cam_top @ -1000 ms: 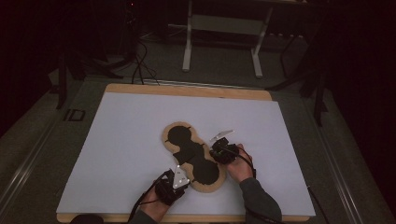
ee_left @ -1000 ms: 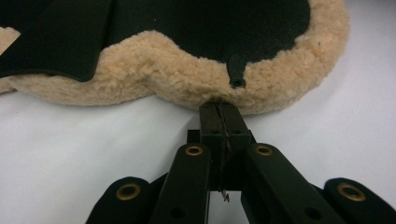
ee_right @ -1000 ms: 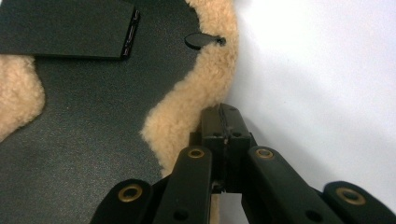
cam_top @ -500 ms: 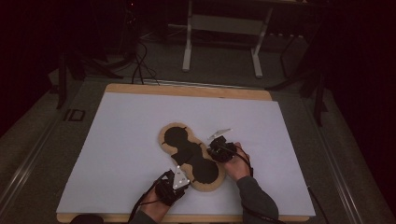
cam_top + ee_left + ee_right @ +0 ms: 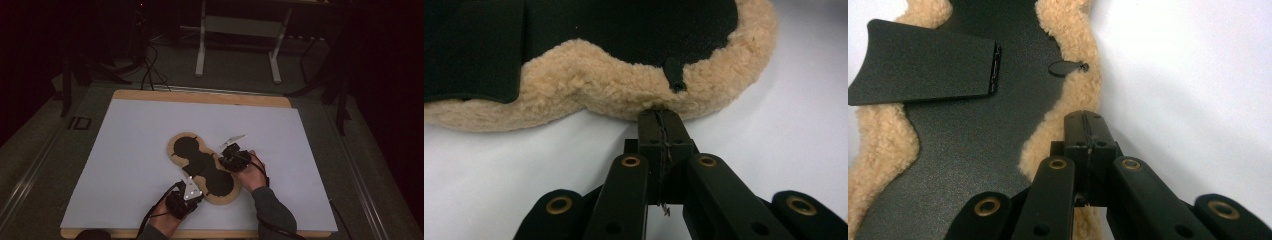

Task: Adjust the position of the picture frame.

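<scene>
Fleece pad (image 5: 205,167) lies on white sheet (image 5: 125,150); both grippers pinch its edge.

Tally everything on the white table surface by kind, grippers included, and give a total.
Fleece-edged black pad: 1
Hand-held grippers: 2, the left gripper and the right gripper, each with fingers closed at the pad's fleece border
Total: 3
</scene>
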Demonstrator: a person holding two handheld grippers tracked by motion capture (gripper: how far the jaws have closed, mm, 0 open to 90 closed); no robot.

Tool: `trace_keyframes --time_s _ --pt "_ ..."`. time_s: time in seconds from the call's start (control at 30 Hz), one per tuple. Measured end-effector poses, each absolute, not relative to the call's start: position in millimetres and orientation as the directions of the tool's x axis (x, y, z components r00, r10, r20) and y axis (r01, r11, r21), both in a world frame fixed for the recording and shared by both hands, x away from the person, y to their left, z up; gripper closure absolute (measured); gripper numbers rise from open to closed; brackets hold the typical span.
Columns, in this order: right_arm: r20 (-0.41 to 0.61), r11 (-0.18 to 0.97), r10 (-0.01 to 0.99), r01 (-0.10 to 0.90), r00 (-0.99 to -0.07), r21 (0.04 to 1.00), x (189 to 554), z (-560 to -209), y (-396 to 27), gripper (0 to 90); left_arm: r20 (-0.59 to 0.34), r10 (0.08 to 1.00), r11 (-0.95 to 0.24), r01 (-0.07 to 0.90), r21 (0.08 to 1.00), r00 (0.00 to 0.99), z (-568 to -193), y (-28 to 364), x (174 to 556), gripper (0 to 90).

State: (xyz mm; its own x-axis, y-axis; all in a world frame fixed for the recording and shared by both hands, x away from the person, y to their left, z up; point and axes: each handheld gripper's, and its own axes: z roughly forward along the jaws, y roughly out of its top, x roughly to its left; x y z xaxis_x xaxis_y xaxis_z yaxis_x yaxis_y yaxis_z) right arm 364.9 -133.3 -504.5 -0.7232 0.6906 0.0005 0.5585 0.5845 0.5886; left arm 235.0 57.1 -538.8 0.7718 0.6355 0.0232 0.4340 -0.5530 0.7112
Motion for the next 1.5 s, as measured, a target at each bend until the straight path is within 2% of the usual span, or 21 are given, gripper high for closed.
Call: trace_keyframes --time_s 0.2,0.4,0.67,1.0,1.07,1.23,1.5 --pt "-0.006 0.556 0.709 0.553 -0.706 0.620 358 -506 -137 88.7 0.041 0.673 -0.500 0.413 0.761 0.738 -519 79 241 86.0" --pt "-0.008 0.556 0.700 0.537 -0.714 0.634 345 -501 -140 80.3 0.023 0.728 -0.427 0.426 0.797 0.685 -502 105 254 80.8" --pt "-0.024 0.588 0.661 0.498 -0.750 0.638 320 -501 -141 74.1 0.041 0.761 -0.402 0.421 0.813 0.648 -491 122 285 72.9" --pt "0.009 0.572 0.649 0.495 -0.761 0.654 298 -505 -146 69.4 0.049 0.791 -0.395 0.448 0.802 0.610 -489 134 327 66.5" --pt "0.011 0.575 0.644 0.494 -0.765 0.652 294 -505 -148 66.8 0.035 0.798 -0.385 0.464 0.798 0.602 -490 137 334 66.3" --pt "0.012 0.572 0.639 0.485 -0.769 0.661 285 -506 -155 65.3 0.047 0.821 -0.389 0.498 0.775 0.569 -494 142 352 64.9" --pt "0.022 0.548 0.656 0.496 -0.754 0.673 275 -507 -170 63.3 0.007 0.862 -0.339 0.566 0.751 0.507 -507 148 374 62.4"
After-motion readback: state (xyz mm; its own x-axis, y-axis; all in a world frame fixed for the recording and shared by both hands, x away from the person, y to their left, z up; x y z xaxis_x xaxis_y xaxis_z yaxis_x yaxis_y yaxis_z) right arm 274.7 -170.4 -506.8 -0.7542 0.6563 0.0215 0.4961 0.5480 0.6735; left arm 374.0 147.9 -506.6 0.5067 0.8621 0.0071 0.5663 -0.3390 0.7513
